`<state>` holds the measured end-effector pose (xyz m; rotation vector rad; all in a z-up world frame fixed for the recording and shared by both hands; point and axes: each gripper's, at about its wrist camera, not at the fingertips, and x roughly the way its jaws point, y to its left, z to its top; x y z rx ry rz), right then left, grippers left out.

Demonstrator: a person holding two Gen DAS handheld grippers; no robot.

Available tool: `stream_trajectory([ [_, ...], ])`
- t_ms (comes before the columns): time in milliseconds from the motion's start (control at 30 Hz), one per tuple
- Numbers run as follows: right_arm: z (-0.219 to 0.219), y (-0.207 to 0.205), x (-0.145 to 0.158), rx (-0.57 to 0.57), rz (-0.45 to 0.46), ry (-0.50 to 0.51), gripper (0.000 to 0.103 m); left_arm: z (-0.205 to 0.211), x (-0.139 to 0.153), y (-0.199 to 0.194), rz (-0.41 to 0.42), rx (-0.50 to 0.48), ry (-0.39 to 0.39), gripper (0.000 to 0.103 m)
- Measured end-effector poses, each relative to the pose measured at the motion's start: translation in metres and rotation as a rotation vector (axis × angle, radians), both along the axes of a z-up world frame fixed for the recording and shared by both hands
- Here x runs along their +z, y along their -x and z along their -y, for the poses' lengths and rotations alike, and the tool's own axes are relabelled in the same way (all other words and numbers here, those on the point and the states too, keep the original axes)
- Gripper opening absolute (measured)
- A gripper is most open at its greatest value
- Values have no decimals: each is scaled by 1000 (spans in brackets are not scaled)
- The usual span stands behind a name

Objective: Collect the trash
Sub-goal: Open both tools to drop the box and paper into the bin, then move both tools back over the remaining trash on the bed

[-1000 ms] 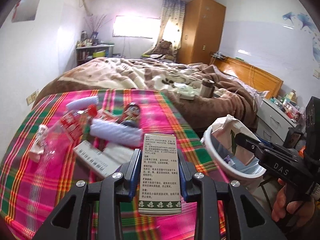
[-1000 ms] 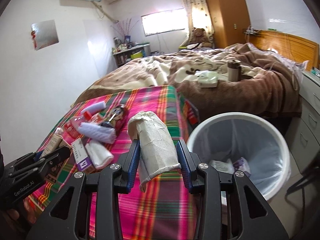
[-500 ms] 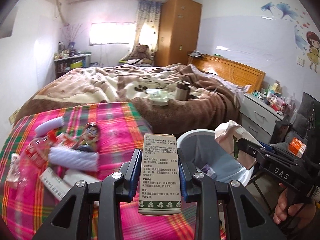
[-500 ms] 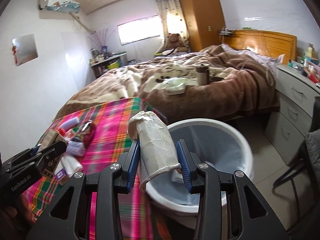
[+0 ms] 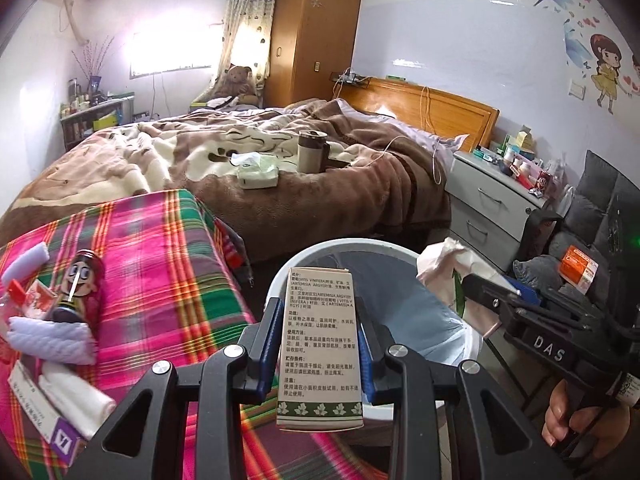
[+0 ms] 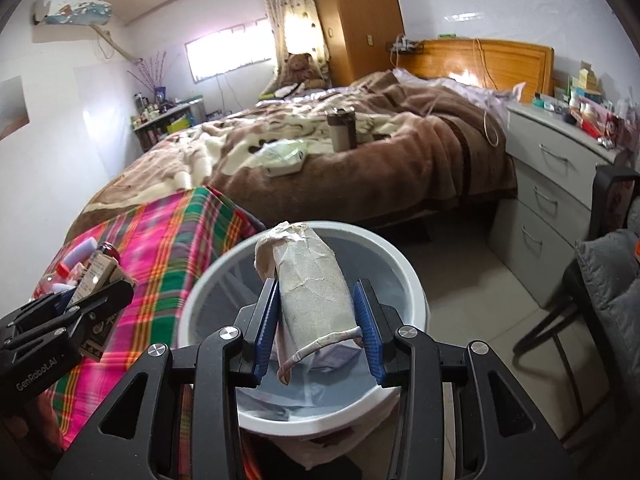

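My left gripper point(image 5: 320, 332) is shut on a beige printed carton point(image 5: 320, 344) and holds it over the near rim of the white trash bin point(image 5: 340, 245). My right gripper point(image 6: 316, 320) is shut on a crumpled white paper cup point(image 6: 308, 292), held directly above the bin's rim point(image 6: 404, 264). The bin has a pale liner with a few scraps at the bottom. The right gripper with its cup point(image 5: 452, 276) shows in the left wrist view at the bin's right side. The left gripper point(image 6: 60, 320) shows at the left of the right wrist view.
A pink plaid cloth surface point(image 5: 160, 264) left of the bin holds a cartoon bottle point(image 5: 78, 288), rolled tissues point(image 5: 52, 340) and a box point(image 5: 36, 412). A brown-blanketed bed point(image 6: 360, 148) lies behind. A grey drawer unit point(image 6: 560, 184) and black chair point(image 6: 600, 280) stand right.
Both grippers have swung right from over the plaid surface to the bin, keeping hold of the carton and the paper cup. The cup is now over the bin opening.
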<state>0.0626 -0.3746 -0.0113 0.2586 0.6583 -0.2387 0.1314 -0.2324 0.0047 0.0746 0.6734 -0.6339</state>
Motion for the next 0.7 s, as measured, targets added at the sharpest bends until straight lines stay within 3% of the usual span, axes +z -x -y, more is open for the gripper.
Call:
stream_trajectory([
  [433,14,-4,-17,3,-78,9,43,19,-13,-12,-39,-20,-20,33],
  [467,14,-4,-19,6,-87,10,44,19,-14,-12,-40,-24,-22,35],
  [567,13,-5,-20,8,-104,28,53,19,-14,-12,-40,-19,-21,59],
  [700,10,-4,-17,10,-101,55,63,14,-12,-10,-40,-13,-7,59],
])
